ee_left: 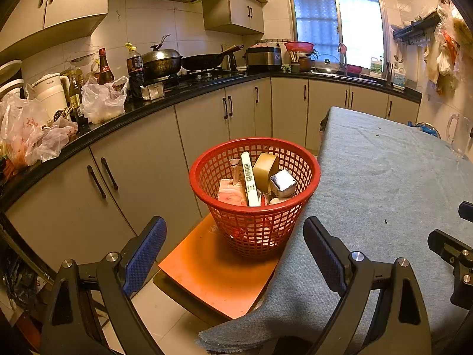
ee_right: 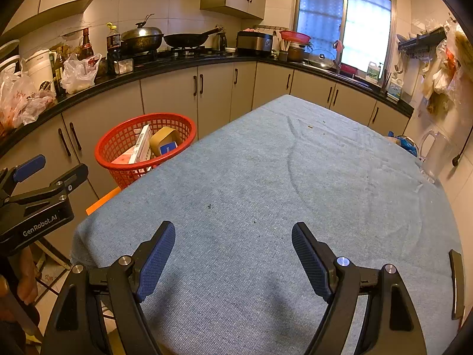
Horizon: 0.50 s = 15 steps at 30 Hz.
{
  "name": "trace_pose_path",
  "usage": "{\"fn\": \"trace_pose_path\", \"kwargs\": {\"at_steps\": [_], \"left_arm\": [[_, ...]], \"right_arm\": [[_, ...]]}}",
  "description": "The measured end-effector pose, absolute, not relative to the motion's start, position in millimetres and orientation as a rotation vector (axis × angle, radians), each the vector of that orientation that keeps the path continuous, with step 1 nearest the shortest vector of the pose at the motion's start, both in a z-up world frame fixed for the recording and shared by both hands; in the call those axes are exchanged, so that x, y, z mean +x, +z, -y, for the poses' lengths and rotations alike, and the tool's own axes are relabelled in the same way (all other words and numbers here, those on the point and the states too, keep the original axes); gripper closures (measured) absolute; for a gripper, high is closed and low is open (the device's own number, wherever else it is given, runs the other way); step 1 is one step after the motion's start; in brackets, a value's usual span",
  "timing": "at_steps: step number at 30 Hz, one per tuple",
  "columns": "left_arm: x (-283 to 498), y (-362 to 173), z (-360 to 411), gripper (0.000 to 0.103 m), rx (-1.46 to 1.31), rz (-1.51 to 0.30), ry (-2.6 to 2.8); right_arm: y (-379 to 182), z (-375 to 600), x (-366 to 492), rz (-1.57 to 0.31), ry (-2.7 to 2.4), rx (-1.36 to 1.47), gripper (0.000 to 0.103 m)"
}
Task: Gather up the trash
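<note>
A red mesh basket (ee_left: 260, 224) stands on an orange stool (ee_left: 212, 272) beside the table's left edge; it also shows in the right wrist view (ee_right: 124, 148). It holds several trash items: a white barcoded box (ee_left: 249, 179), a pink packet (ee_left: 232, 192), a tan tape roll (ee_left: 265, 169) and a silver box (ee_left: 283, 182). My left gripper (ee_left: 235, 251) is open and empty, just short of the basket. My right gripper (ee_right: 233, 248) is open and empty above the blue tablecloth (ee_right: 280, 177). The left gripper's body (ee_right: 38, 207) shows at the left of the right wrist view.
A black kitchen counter (ee_left: 165, 103) with cabinets runs behind, crowded with plastic bags (ee_left: 102, 102), bottles, woks and a kettle. A clear jug (ee_right: 434, 156) and a blue item (ee_right: 406, 145) sit at the table's far right. A dark object (ee_right: 456, 284) lies at the right edge.
</note>
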State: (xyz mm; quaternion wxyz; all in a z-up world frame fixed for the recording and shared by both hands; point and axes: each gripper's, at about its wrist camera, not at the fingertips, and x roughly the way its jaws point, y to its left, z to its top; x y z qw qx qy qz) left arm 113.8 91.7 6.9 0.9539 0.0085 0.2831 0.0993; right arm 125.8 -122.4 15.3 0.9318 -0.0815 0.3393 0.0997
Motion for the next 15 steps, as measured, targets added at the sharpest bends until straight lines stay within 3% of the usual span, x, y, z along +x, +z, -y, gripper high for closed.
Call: {"fn": "trace_pose_path", "kwargs": {"at_steps": [15], "left_arm": [[115.3,4.4,-93.5,0.010,0.015,-0.581,0.217]], "right_arm": [[13.1,120.2,124.3,-0.699,0.208,-0.169,0.018]]}}
